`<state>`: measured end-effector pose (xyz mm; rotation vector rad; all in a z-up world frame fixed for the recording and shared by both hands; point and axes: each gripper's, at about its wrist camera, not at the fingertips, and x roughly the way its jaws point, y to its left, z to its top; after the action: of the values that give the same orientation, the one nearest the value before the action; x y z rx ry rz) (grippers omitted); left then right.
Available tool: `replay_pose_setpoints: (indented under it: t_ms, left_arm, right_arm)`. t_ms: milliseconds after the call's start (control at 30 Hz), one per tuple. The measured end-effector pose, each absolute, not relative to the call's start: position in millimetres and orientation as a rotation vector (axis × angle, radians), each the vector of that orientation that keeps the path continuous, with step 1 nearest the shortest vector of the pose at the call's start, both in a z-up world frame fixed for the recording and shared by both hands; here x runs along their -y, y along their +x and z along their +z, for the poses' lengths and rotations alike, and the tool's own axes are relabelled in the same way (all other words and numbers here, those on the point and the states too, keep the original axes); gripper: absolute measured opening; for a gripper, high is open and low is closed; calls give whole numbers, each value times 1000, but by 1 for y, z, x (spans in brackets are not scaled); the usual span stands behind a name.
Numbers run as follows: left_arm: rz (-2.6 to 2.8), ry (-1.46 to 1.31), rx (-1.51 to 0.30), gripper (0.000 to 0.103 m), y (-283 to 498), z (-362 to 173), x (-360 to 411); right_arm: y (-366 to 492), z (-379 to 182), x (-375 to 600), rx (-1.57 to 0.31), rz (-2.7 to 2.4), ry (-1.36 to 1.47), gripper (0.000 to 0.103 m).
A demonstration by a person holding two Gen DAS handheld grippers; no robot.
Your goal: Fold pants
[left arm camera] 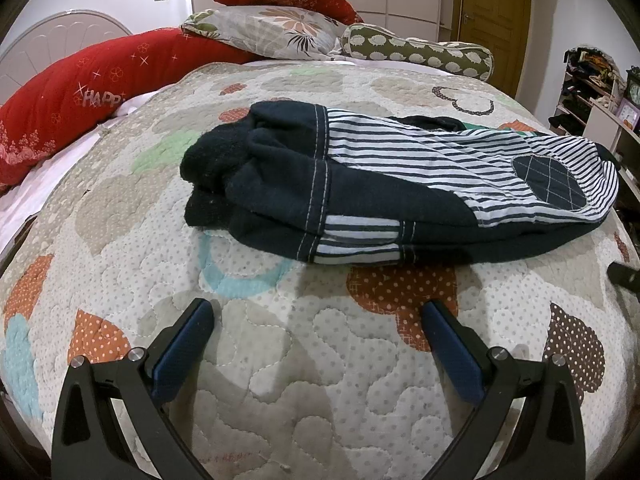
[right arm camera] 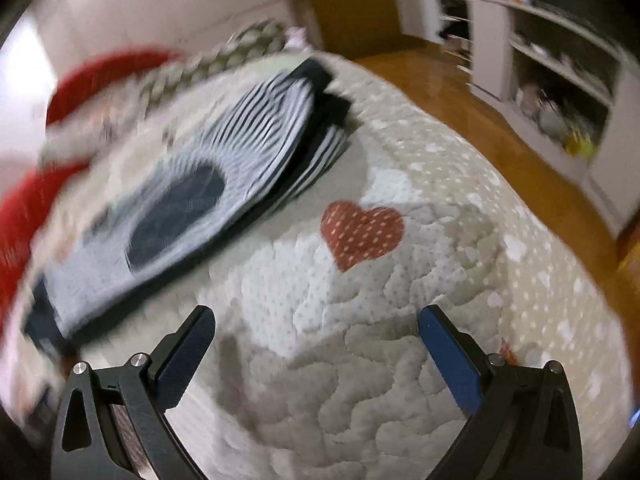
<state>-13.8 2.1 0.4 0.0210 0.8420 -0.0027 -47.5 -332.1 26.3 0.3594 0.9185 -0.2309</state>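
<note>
Folded pants [left arm camera: 400,184] lie on quilted bedspread [left arm camera: 280,360] below pillows [left arm camera: 264,32].

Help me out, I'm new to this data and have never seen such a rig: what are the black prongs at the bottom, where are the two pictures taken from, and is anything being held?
No robot here: a person carries a hand-held gripper in each hand, each with a fisheye camera looking along its two fingers. The prongs are those fingers, with blue pads. One picture looks out from the left hand-held gripper, the other from the right hand-held gripper. Both are open and hold nothing. Ahead, on the quilted cream bedspread with dotted heart patches, lie the folded navy and white striped pants; the right view shows them too, blurred. Red and floral pillows lie at the head of the bed.
</note>
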Motion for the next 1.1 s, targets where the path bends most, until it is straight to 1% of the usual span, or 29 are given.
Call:
replay_pose_setpoints:
  t_ms: [67, 200, 433, 467, 533, 600, 633, 733, 800, 867, 900, 967, 1033, 1100]
  left_arm:
    - [-11, 15, -849, 103, -14, 0, -5]
    - [-42, 17, -876, 103, -26, 9, -11]
    - [-128, -110, -889, 103, -43, 34, -48]
    - [-131, -130, -887, 103, -41, 38, -55]
    - [-135, -172, -885, 102, -35, 44, -68]
    - [-150, -212, -888, 96, -29, 48, -76]
    - [-160, -224, -897, 95, -25, 49, -78]
    - [-221, -281, -933, 93, -14, 51, -78]
    - [-284, -322, -964, 84, -6, 51, -74]
    - [-338, -343, -1000, 79, 2, 49, -65]
    - [-373, -355, -1022, 77, 6, 48, -58]
    - [-418, -381, -1052, 77, 11, 45, -49]
    - [-462, -414, -1075, 77, 17, 42, -38]
    - [-476, -434, -1085, 77, 23, 40, -31]
  right_arm:
    - [-43, 24, 323, -958, -241, 271, 103]
    - [-40, 23, 317, -981, -262, 211, 103]
    - [-37, 27, 316, -1035, -198, 132, 103]
    - [-37, 30, 320, -1055, -193, 159, 101]
    - [-42, 43, 327, -1038, -165, 221, 78]
    - [-44, 56, 329, -1008, -130, 258, 72]
    - [-44, 62, 330, -993, -116, 270, 69]
    - [-37, 72, 332, -941, -34, 338, 69]
    - [-29, 71, 332, -948, 37, 412, 68]
    - [-18, 65, 326, -961, 94, 483, 64]
    - [-13, 61, 325, -971, 126, 525, 59]
    - [-4, 50, 322, -998, 172, 611, 54]
    - [2, 40, 319, -1013, 193, 691, 47]
    - [6, 36, 316, -1005, 197, 719, 45]
